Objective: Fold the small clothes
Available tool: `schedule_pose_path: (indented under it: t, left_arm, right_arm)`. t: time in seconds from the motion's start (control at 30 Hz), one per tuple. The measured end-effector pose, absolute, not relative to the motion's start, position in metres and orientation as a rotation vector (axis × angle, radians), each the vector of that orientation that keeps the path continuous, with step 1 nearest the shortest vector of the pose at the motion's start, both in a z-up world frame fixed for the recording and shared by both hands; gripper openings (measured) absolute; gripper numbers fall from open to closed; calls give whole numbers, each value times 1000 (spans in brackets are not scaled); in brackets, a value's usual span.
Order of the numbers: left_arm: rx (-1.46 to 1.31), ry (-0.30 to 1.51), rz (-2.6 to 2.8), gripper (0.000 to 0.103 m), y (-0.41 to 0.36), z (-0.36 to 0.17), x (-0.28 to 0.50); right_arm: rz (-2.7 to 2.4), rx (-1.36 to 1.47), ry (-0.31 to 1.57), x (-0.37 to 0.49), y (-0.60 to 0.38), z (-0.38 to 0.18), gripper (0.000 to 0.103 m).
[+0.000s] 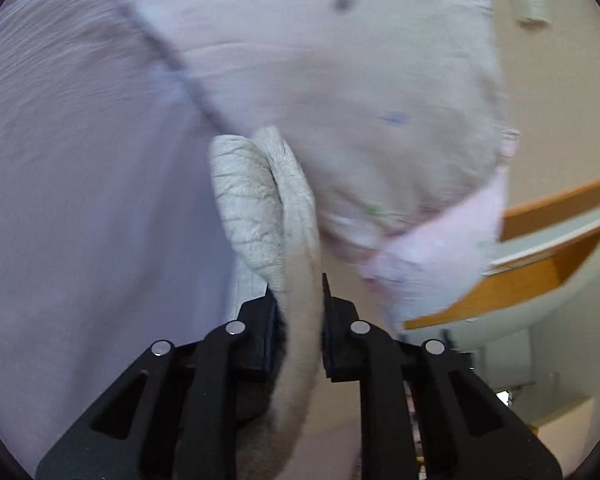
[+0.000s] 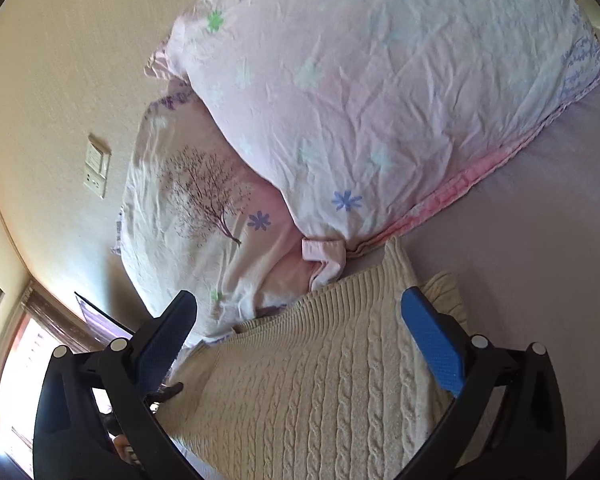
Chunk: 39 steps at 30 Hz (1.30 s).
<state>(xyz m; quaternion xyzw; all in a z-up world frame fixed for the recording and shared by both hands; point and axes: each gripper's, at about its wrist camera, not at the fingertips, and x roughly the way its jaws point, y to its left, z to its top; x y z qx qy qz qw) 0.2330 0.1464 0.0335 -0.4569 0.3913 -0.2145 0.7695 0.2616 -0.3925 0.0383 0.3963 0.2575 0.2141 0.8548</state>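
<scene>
A cream cable-knit sweater lies on a lavender bed sheet. My right gripper is open, its blue-padded fingers spread wide just above the sweater's upper edge. In the left wrist view, my left gripper is shut on a folded ribbed part of the same sweater, which curls up between the black fingers. That view is motion-blurred.
Two pink floral pillows lie stacked just beyond the sweater, against a beige wall with a switch plate. A wooden shelf or frame shows at the right of the left wrist view. A window is at the lower left.
</scene>
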Motion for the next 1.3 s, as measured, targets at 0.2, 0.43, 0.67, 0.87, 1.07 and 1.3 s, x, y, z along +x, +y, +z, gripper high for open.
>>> schedule_pose_path:
  t: [0.2, 0.43, 0.67, 0.87, 1.07, 1.3]
  left_arm:
    - [-961, 749, -818, 13, 2, 98, 262]
    - [-1128, 1062, -1083, 24, -160, 28, 314]
    - [-708, 818, -753, 76, -77, 78, 286]
    - [-482, 1000, -507, 78, -56, 37, 290]
    - [-411, 1092, -514, 80, -90, 7, 297]
    - [-457, 1027, -530, 62, -91, 5, 297]
  right_arm:
    - [409, 811, 459, 248, -413, 53, 102]
    - [326, 752, 507, 251, -436, 53, 102]
    - [410, 781, 631, 260, -440, 46, 102]
    - [367, 769, 892, 289, -420, 10, 102]
    - [414, 771, 968, 295, -408, -7, 82]
    - [465, 850, 957, 295, -405, -19, 42]
